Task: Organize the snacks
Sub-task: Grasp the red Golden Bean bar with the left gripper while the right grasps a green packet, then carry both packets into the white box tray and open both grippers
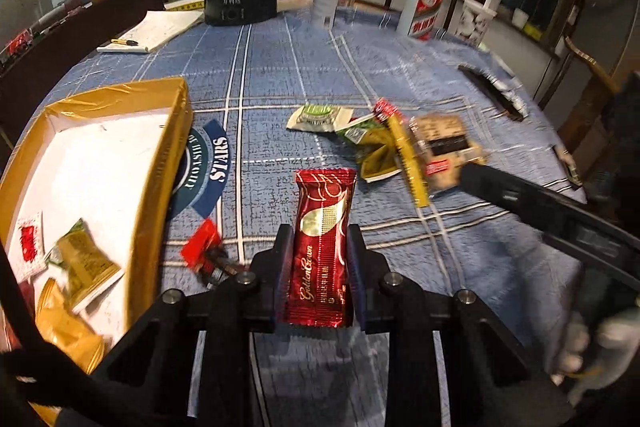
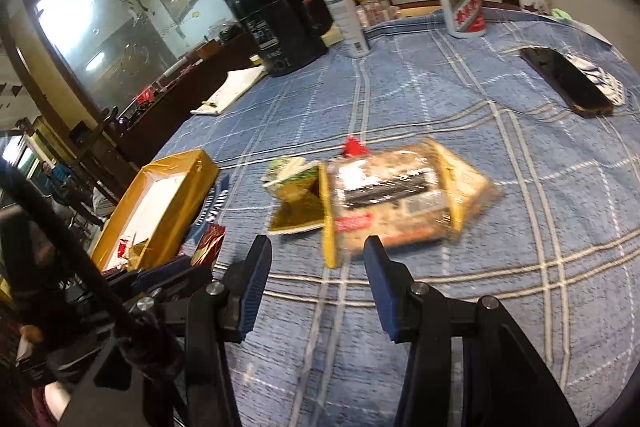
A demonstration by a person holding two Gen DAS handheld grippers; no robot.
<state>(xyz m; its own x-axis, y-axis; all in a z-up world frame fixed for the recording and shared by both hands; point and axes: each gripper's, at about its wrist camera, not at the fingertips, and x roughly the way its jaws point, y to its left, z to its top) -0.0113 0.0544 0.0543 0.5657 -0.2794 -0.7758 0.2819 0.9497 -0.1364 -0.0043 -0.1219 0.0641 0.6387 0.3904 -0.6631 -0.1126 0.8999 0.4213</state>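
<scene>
A gold tray [image 1: 176,131] sits at the left on the blue cloth [image 1: 280,67], with a few packets [image 1: 84,259] inside. Just right of it lies a small red wrapper [image 1: 200,247]. The left gripper [image 1: 320,247] pinches a red bar [image 1: 324,227] between its pads. Further right, green packets [image 1: 320,115] and a tan pack [image 2: 404,195] lie together. The right gripper [image 2: 316,259] hovers near the tan pack, jaws spread, nothing between them.

We see bare blue checked tablecloth [image 2: 500,307] free before right gripper [image 2: 316,259]; blurred tan snack packet [image 2: 404,203] and gold-rimmed cardboard tray [image 2: 160,211] block beyond and to left.
</scene>
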